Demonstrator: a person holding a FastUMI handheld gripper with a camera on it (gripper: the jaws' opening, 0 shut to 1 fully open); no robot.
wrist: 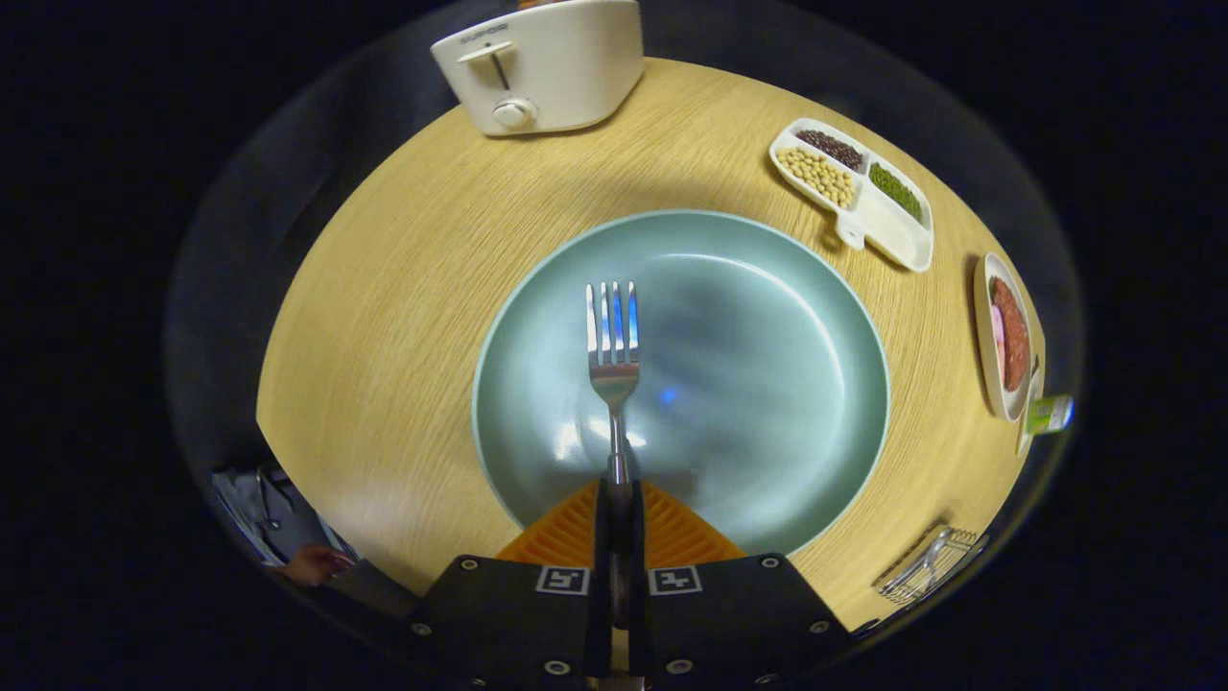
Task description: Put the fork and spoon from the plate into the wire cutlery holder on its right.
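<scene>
The fork (613,360) is clamped by its handle between the two fingers of the tool (615,499), which are closed tight on it from either side; its long axis runs straight ahead in line with the fingers, tines pointing forward and away. It appears lifted clear over the middle of the pale green plate (815,317), tines above the plate's centre, though whether any part touches the glaze cannot be told from this angle. No spoon can be made out on the plate. The wire cutlery holder (929,566) sits on the desk (403,288) off the plate's near-right rim, close beside the tool and well to its right, with what looks like a piece of metal cutlery already lying in it, perhaps the spoon. That is the relation the coming move turns on: the fork points forward while the holder lies sideways to the right and nearer, so the carry looks like a swing to the right with the fork brought over the holder's opening, then lowered. Farther from the plate, a divided white dish (859,187) of beans and pulses lies beyond its far-right rim, a small plate (1003,331) with meat-coloured food lies to its right, with a small green carton (1050,413) by it, and a cream toaster (542,62) stands beyond its far-left rim. A person's hand (312,564) shows off the desk's near-left edge.
</scene>
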